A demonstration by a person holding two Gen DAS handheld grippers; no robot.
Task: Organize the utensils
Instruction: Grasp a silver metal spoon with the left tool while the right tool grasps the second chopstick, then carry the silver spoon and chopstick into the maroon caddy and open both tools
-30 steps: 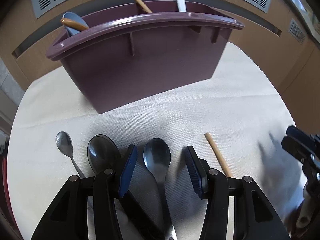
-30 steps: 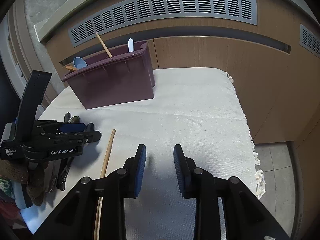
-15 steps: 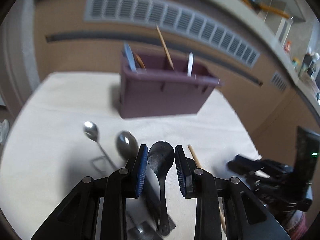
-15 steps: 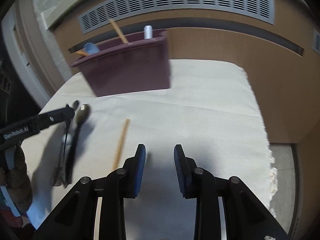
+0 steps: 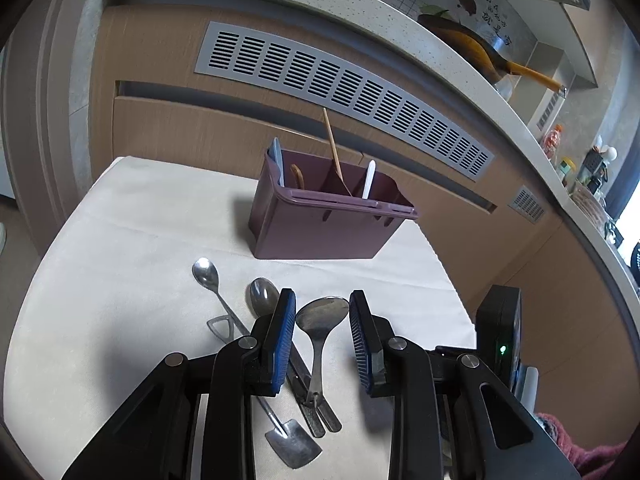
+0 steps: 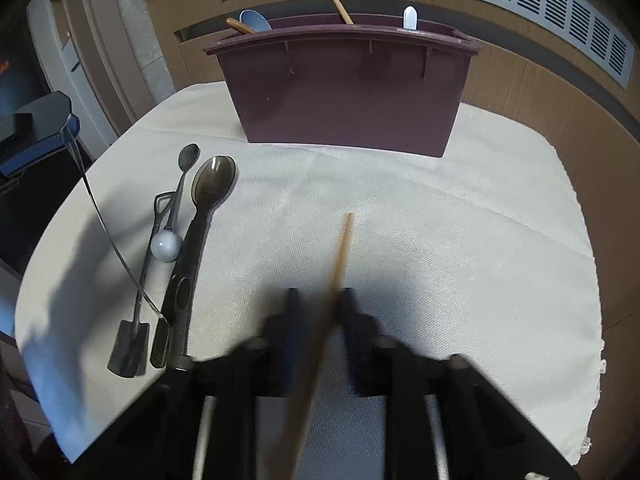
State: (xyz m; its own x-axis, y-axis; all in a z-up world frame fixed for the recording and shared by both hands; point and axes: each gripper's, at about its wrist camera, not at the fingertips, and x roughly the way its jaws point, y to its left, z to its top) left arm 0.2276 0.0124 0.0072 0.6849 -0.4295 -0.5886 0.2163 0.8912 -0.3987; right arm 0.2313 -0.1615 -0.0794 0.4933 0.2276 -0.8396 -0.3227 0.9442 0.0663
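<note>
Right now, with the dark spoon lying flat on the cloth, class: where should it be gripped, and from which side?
Grip the dark spoon at its neck, just below the bowl, coming straight down with a finger on either side. It lies flat, bowl toward the purple box, and the neck is narrow. Further down, a white ball crowds its handle.

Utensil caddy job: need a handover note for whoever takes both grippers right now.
Left gripper: shut on a metal spoon, bowl between the pads, handle hanging down toward the cloth.
Right gripper: jaws closing around the loose chopstick; blur hides whether the pads are on it yet.
Done: the caddy already holds a blue spoon, a wooden spoon, one chopstick and a white utensil.
Left: bin the held spoon and chopstick, then the small spoon, dark spoon and shovel-shaped utensil on the cloth.
</note>
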